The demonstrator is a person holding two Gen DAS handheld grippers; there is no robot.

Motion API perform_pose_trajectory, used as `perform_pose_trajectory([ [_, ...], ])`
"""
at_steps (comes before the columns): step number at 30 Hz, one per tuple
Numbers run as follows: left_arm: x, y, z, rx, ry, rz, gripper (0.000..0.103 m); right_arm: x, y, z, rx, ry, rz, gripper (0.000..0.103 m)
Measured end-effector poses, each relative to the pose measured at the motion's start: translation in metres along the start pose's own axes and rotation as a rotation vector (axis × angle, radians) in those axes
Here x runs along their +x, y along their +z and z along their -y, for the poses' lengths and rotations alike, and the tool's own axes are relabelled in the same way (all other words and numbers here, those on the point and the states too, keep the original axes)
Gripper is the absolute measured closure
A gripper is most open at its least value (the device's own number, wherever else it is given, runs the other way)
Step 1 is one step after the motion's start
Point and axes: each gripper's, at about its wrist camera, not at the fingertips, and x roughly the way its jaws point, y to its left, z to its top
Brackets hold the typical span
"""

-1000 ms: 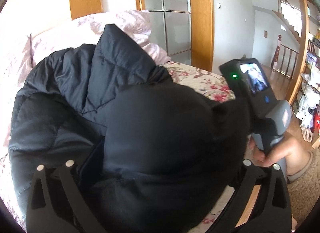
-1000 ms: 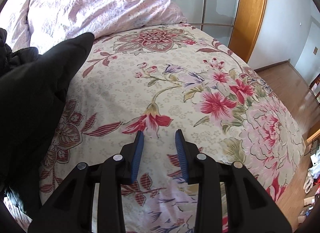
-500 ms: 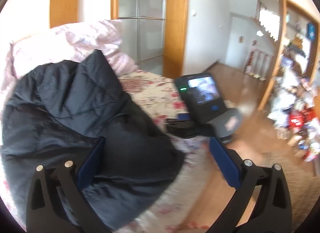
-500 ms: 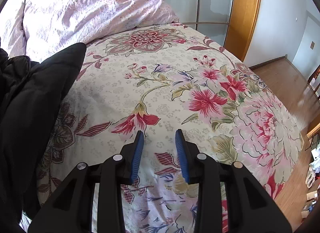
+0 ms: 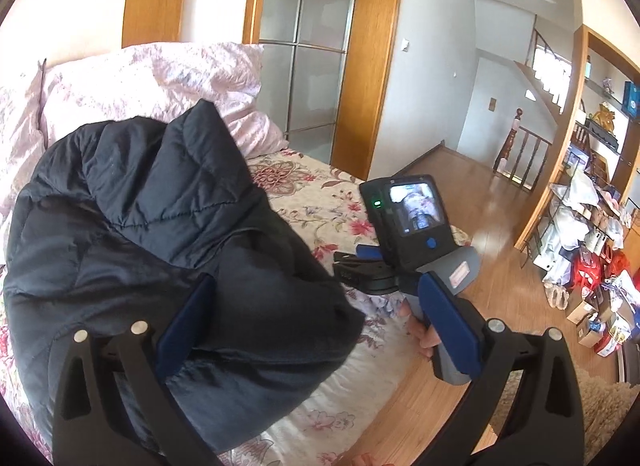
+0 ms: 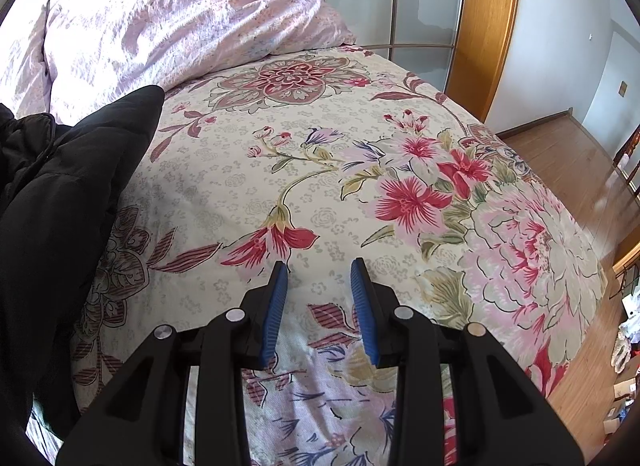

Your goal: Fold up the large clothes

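Spreading wide at the bottom of its own view, the left gripper stood open, the folded black jacket bulging between its blue pads without being pinched. That jacket filled the left half of the frame, lying on the flowered bedspread below a pink pillow. Lower centre in the other view, the right gripper hung over bare bedspread, jaws partly apart and empty, jacket at the left edge.
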Motion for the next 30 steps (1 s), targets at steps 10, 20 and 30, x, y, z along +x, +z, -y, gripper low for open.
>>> perform_pose_trajectory([
  [10,-0.035,0.006,0.018,0.058,-0.053,0.074,0.002,-0.001,-0.001,0.001,0.009,-0.004,-0.002,0.068],
  [20,-0.096,0.023,-0.038,-0.093,0.14,0.218,0.002,-0.002,-0.002,0.001,0.014,-0.014,-0.001,0.068],
  [30,-0.104,0.014,-0.122,-0.239,0.41,0.182,0.002,-0.002,-0.002,0.001,0.011,-0.015,0.0,0.068],
])
